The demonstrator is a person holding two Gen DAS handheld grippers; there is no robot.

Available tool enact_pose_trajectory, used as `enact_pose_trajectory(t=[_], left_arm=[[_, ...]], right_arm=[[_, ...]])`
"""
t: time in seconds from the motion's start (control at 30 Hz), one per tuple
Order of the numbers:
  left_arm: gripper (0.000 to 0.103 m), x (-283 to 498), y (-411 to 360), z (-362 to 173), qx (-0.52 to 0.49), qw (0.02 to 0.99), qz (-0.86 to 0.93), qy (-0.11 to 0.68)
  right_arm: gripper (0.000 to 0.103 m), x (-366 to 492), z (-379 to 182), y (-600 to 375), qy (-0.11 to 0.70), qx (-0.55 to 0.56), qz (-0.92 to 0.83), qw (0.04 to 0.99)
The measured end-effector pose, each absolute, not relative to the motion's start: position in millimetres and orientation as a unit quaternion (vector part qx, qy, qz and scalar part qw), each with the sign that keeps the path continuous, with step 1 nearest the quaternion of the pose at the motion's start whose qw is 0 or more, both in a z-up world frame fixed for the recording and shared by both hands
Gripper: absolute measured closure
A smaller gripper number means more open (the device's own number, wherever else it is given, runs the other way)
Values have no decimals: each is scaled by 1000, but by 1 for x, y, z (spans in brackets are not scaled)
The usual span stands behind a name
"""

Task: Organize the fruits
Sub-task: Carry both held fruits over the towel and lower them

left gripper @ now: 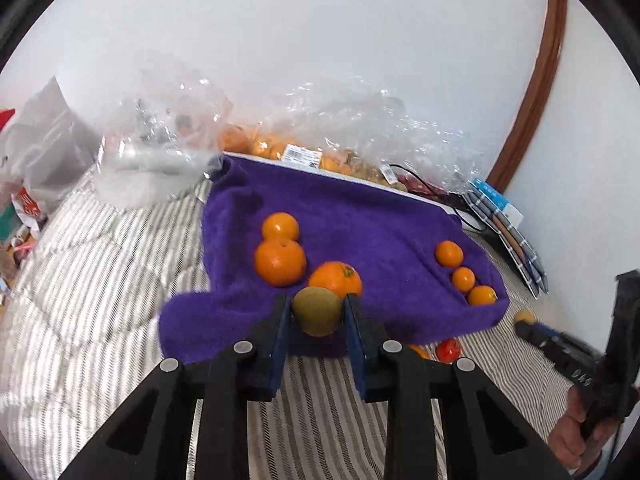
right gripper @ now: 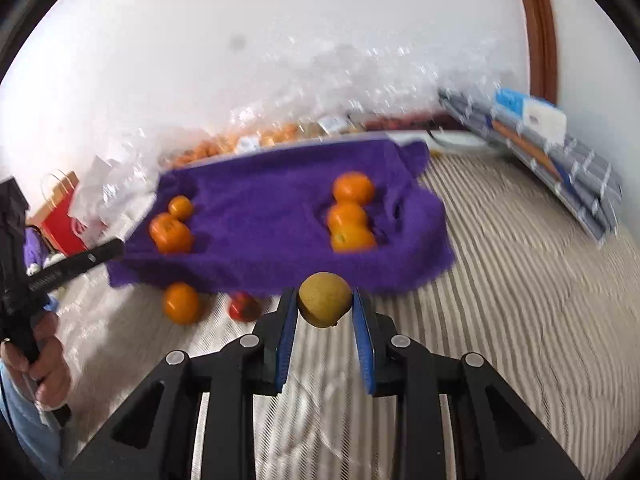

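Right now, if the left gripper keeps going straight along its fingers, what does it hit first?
Probably the large orange on the purple towel, directly behind the yellow-green kiwi-like fruit that the left gripper is shut on. Depth is unclear; the held fruit would likely touch it before the fingers.

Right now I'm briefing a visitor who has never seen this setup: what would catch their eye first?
The purple towel spread over the striped bedding, with a row of large oranges on one side and a row of small ones on the other. Next, each gripper is shut on a brownish-green kiwi: the left gripper at the towel's near edge, the right gripper just short of it.
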State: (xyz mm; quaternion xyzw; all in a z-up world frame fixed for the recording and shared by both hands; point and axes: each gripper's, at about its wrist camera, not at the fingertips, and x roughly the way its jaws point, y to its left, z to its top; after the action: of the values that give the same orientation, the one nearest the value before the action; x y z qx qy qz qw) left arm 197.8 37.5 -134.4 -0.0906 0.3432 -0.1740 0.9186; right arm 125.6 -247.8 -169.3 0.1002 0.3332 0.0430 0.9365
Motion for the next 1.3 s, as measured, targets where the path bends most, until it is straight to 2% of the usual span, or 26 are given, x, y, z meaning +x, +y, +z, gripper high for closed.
enact_pose_trajectory(t=[0.3, 0.67, 1.3], left_arm=[[77, 228, 40, -120, -105, 920, -158, 343], [77, 241, 46, -148, -102, 911, -148, 370], [77, 246, 38, -155, -93, 907, -150, 381]], right_arm=[[75, 169, -135, -234, 305, 56, 49, 950], [75, 206, -179, -227, 352, 73, 63, 931], [75, 208, -192, -221, 362, 76, 73, 926]])
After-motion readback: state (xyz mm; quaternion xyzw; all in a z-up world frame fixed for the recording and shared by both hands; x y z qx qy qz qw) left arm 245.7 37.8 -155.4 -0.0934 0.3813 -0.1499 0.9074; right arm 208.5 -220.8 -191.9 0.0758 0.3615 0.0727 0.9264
